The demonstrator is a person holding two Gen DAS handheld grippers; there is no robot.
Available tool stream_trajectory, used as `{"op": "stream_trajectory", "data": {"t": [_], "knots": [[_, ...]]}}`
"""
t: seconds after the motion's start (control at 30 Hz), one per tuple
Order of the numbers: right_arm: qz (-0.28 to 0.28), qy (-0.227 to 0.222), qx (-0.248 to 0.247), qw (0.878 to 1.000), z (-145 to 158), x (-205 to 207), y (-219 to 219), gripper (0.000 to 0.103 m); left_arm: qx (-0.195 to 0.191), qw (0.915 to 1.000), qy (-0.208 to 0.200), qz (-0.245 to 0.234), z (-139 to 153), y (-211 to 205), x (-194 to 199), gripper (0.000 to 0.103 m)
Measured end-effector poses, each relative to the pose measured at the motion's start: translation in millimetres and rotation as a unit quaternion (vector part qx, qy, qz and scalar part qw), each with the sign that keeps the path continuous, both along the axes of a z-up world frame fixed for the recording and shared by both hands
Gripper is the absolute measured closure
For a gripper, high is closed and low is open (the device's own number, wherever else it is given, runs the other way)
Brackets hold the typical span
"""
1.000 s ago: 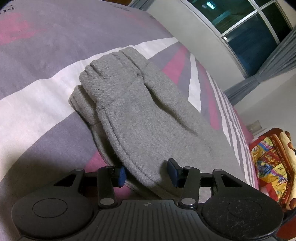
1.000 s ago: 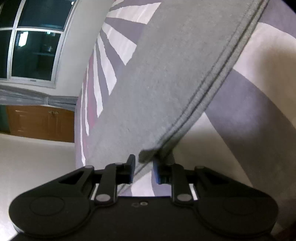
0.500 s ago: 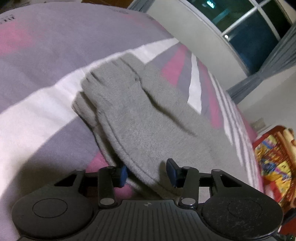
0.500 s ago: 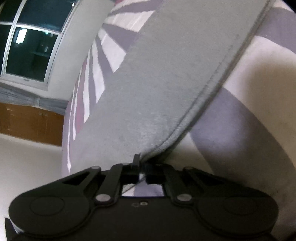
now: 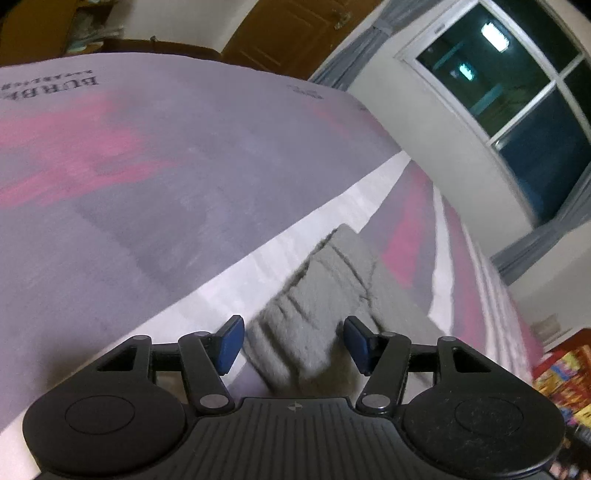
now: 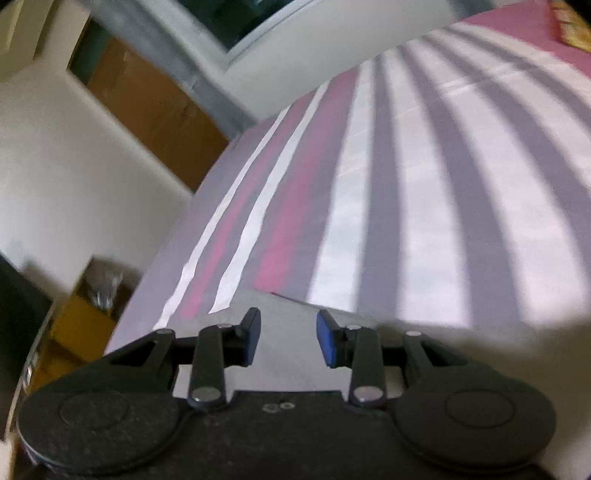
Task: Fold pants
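The grey pants (image 5: pixel 321 295) lie folded on the striped bed sheet (image 5: pixel 147 192). In the left wrist view their ribbed end sits just ahead of and between the fingers of my left gripper (image 5: pixel 293 345), which is open and holds nothing. In the right wrist view a flat grey part of the pants (image 6: pixel 288 354) lies under and between the fingers of my right gripper (image 6: pixel 288 341), which is open and empty, raised above the cloth.
The bed sheet (image 6: pixel 424 184) has grey, white and pink stripes. A window (image 5: pixel 517 85) with curtains and a wooden door (image 5: pixel 295 33) stand beyond the bed. A colourful cloth (image 5: pixel 561 376) lies at the right edge. A yellow box (image 6: pixel 85 314) stands beside the bed.
My right gripper was shut on the pants' edge half a second ago; it has opened and let go. Both grippers have lifted and tilted up, so more of the room shows.
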State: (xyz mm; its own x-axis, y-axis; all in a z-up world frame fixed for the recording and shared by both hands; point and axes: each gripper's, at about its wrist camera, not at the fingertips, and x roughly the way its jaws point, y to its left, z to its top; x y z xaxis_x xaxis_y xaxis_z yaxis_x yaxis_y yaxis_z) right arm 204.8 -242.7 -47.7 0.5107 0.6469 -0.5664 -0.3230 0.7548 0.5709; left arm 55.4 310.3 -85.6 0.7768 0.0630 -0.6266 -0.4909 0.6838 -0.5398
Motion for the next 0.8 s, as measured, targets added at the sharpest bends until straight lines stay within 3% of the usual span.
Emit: {"op": "stream_trajectory", "data": {"t": [0.13, 0.2, 0.27, 0.3, 0.33, 0.37, 0.43, 0.53, 0.6, 0.7, 0.8], "knots": [[0.07, 0.0, -0.001, 0.998, -13, 3, 55, 0.071, 0.004, 1.0, 0.008, 0.003, -10, 2, 7, 0.052], [0.085, 0.019, -0.033, 0.996, -31, 6, 78, 0.075, 0.008, 0.9999, 0.01, 0.002, -12, 2, 6, 0.053], [0.06, 0.038, -0.081, 0.994, -54, 11, 85, 0.098, 0.012, 0.9998, 0.013, -0.006, -10, 4, 5, 0.052], [0.047, 0.042, -0.064, 0.996, -58, 12, 79, 0.099, 0.02, 0.9996, 0.016, -0.009, -4, 5, 3, 0.052], [0.039, 0.056, -0.044, 0.997, -57, 12, 73, 0.099, 0.038, 0.9991, 0.017, -0.008, 4, 4, 1, 0.052], [0.035, 0.058, -0.038, 0.997, -53, 9, 68, 0.091, 0.082, 0.9964, 0.02, 0.001, 18, 1, -4, 0.052], [0.033, 0.013, -0.049, 0.998, -34, -6, 61, 0.072, 0.144, 0.9895, 0.015, 0.006, 42, -6, -6, 0.052], [0.034, -0.009, -0.051, 0.998, -23, -14, 55, 0.072, 0.145, 0.9876, -0.025, -0.055, 66, -25, 13, 0.052], [0.026, -0.01, -0.048, 0.998, -23, -11, 59, 0.073, 0.153, 0.9793, -0.031, -0.129, 72, -56, 46, 0.052], [0.03, -0.016, -0.051, 0.998, -29, 5, 87, 0.073, 0.154, 0.9657, -0.017, -0.208, 59, -94, 93, 0.052], [0.042, -0.018, -0.054, 0.997, -38, 18, 113, 0.073, 0.158, 0.957, 0.025, -0.242, 32, -115, 130, 0.052]]}}
